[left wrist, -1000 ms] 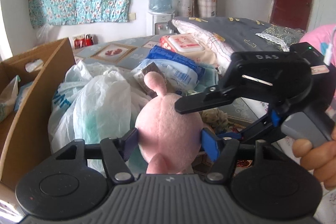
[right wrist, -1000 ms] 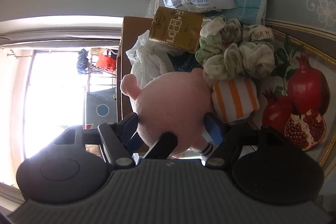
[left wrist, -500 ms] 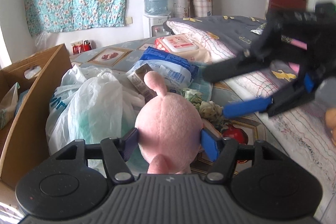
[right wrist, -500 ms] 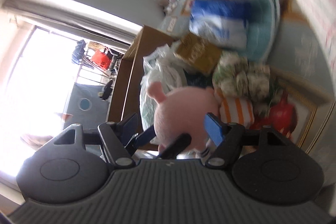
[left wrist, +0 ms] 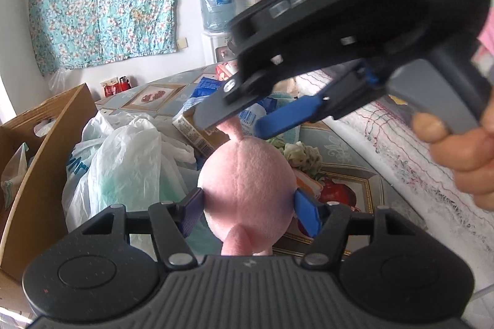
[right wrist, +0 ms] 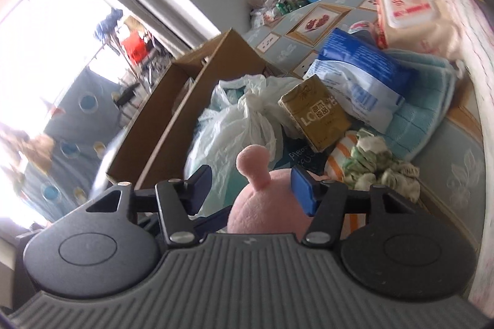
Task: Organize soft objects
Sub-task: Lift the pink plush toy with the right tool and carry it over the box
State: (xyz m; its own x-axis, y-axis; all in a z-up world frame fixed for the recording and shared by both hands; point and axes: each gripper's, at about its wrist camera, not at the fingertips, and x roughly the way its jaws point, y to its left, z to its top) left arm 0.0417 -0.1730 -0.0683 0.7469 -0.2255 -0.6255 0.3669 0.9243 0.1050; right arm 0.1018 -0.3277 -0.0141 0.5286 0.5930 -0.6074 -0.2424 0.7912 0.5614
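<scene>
Left claw (left wrist: pixel 248 207) around pink plush (left wrist: pixel 245 190)

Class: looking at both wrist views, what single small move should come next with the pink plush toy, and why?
Probably carry it left toward the cardboard box: the left hand-held gripper already clamps the pink plush toy, while the right hand-held gripper, whose jaws have just been closing, hovers empty above it.

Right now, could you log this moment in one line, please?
left gripper: shut on plush | right gripper: open, jaws closing above plush

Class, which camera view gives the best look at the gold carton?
The right wrist view: the gold carton shows its printed face, unobstructed. In the left wrist view only one edge peeks out behind the right gripper.
</scene>
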